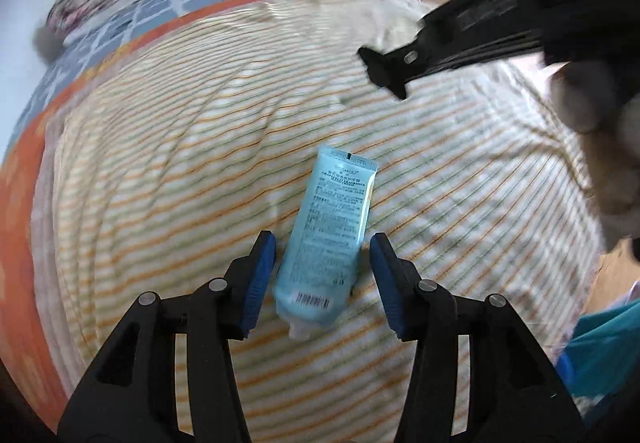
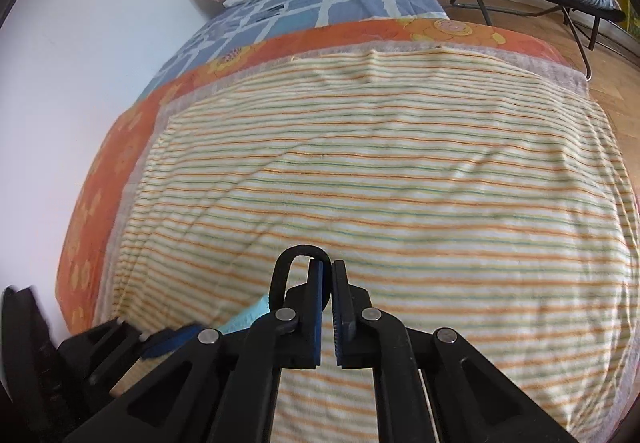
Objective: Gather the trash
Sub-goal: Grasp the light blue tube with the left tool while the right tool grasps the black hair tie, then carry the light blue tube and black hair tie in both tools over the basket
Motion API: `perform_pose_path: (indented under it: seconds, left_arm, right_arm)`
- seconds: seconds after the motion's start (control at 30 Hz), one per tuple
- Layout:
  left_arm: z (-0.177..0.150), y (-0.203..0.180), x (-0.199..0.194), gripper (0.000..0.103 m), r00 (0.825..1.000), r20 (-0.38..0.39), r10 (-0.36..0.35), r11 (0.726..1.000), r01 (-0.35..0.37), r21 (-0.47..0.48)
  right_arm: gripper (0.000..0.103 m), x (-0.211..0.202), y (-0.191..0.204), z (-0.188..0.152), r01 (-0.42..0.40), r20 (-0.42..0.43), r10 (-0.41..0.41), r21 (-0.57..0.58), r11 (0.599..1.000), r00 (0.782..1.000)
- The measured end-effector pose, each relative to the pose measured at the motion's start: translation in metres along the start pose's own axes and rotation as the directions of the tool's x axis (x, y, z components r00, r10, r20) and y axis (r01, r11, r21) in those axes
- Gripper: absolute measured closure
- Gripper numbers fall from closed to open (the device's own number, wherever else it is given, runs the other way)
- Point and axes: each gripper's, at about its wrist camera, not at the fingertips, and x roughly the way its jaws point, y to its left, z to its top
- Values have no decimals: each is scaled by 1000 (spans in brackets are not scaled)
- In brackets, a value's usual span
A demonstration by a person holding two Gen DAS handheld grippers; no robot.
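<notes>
One light blue squeeze tube [image 1: 325, 239] lies on the striped blanket [image 1: 168, 147], between the left gripper [image 1: 322, 263]'s half-open, untouching jaws. Soft, slick plastic; grip mid-body. Beyond the tube, right gripper [image 2: 327, 279] is shut, seemingly pinching a black loop [image 2: 298, 255].

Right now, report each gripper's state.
Left gripper: open, straddling the light blue plastic tube on the striped blanket, pads apart from it.
Right gripper: shut on a thin black loop.

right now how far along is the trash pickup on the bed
Done: nothing visibly collected. In hand: right tool is shut on a black loop; left tool is open around the blue tube, not gripping. Left: grab the tube off the striped blanket.
</notes>
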Motion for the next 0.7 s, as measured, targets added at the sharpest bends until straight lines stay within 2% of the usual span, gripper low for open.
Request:
perform_pose_path:
  seconds: [0.07,0.17,0.37,0.53,0.7]
  left_arm:
    - [5,-4,4,53,1000,-7,12,999,-11,33]
    - [9,-4,7,63,1000,-18,9,999,-9,32]
    - [3,4,0,66,1000,0,14,996,-14,-86]
    - [-19,5,-17,66,999,32,7,979,0,-204]
    - [-35,-5,-36,67,998,52,26,970,-13,-241]
  right_arm:
    - [101,-9,-4,-5,1,4,-1,-1,1000,1000]
    - [101,-20,-12,-15,-3,1,3,10,1000,1000]
    - [101,-40,-20,-34,-25,3,25,13,1000,1000]
    - [101,-56,-15,-60,-32,-6,32,-23,999,999]
    - [101,-66,-5,-85,-22,-24,20,-84,996,1000]
